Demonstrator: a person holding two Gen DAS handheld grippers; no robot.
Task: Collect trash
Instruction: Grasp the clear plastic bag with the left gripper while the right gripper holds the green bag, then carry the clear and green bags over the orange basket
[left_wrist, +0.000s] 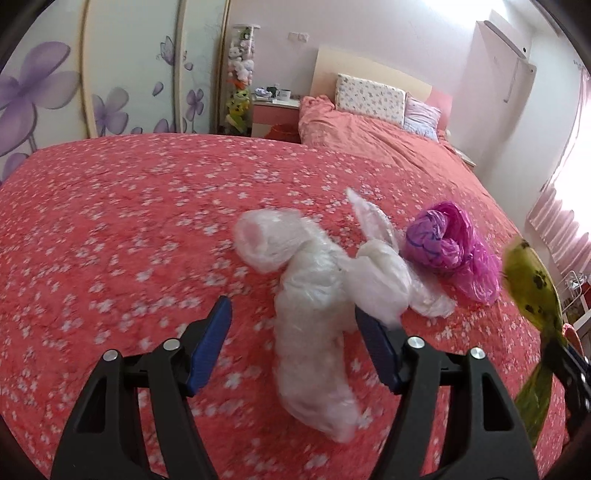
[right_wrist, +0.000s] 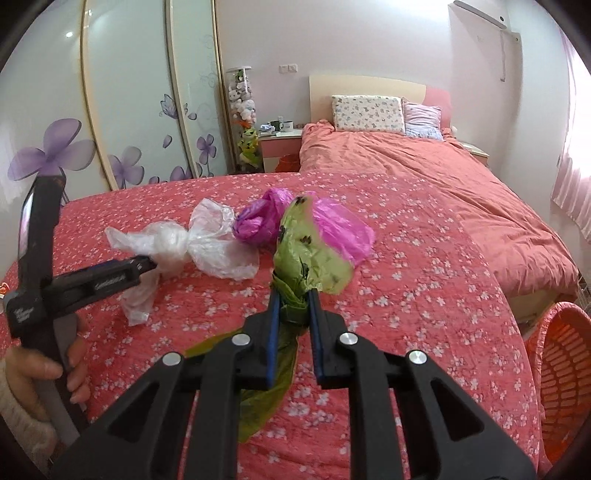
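Two grippers share the work: with the right gripper (right_wrist: 291, 314) clamped on the green bag (right_wrist: 306, 254) above the bedspread (right_wrist: 424, 295), centre the wide-spread left gripper (left_wrist: 293, 317) over the white bag (left_wrist: 314, 295), which lies between its fingers, then close on the thick knotted part.

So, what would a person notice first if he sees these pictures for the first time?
Probably the green bag, clamped in the right hand-held gripper above the red flowered bedspread. Next, the open left hand-held gripper around a crumpled white bag, with a magenta bag lying just beyond it.
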